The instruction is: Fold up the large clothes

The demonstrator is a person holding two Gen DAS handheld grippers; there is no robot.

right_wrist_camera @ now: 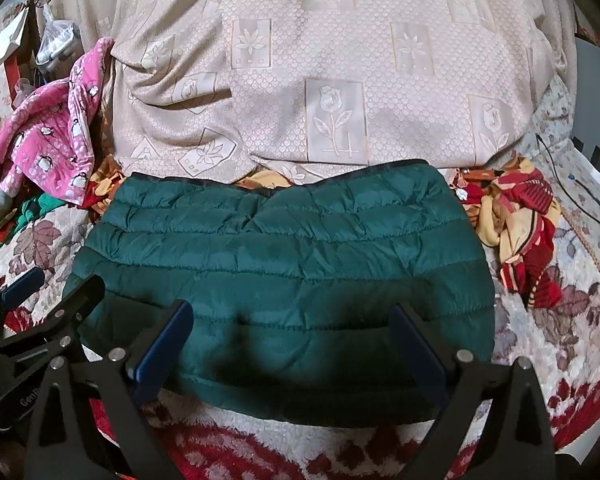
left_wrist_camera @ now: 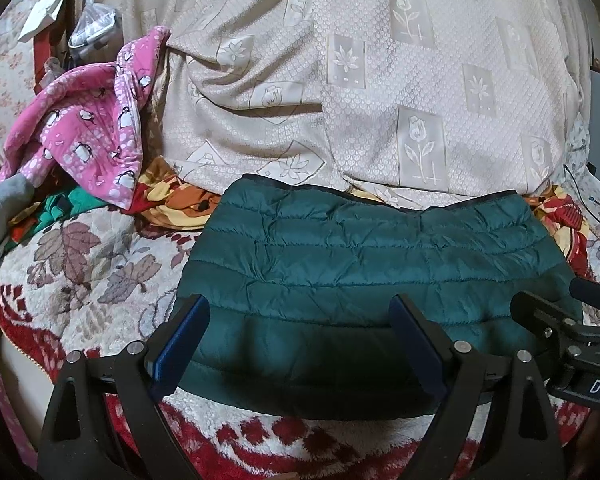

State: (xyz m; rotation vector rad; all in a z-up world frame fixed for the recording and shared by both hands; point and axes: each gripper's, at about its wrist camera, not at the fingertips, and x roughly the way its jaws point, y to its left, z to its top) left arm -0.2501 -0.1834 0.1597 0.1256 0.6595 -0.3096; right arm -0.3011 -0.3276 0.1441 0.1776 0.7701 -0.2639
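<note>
Here both tools hover side by side, jaws spread wide and gripping nothing: the left gripper and right gripper above the near edge of one teal quilted jacket, folded into a flat rectangle on the floral blanket. One pink penguin-print garment lies behind, left.

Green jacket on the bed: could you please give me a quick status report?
Left tongs open, right tongs open, both empty. Green jacket lies folded flat on the blanket. Pink pyjamas off to the side, nothing in the way.
</note>
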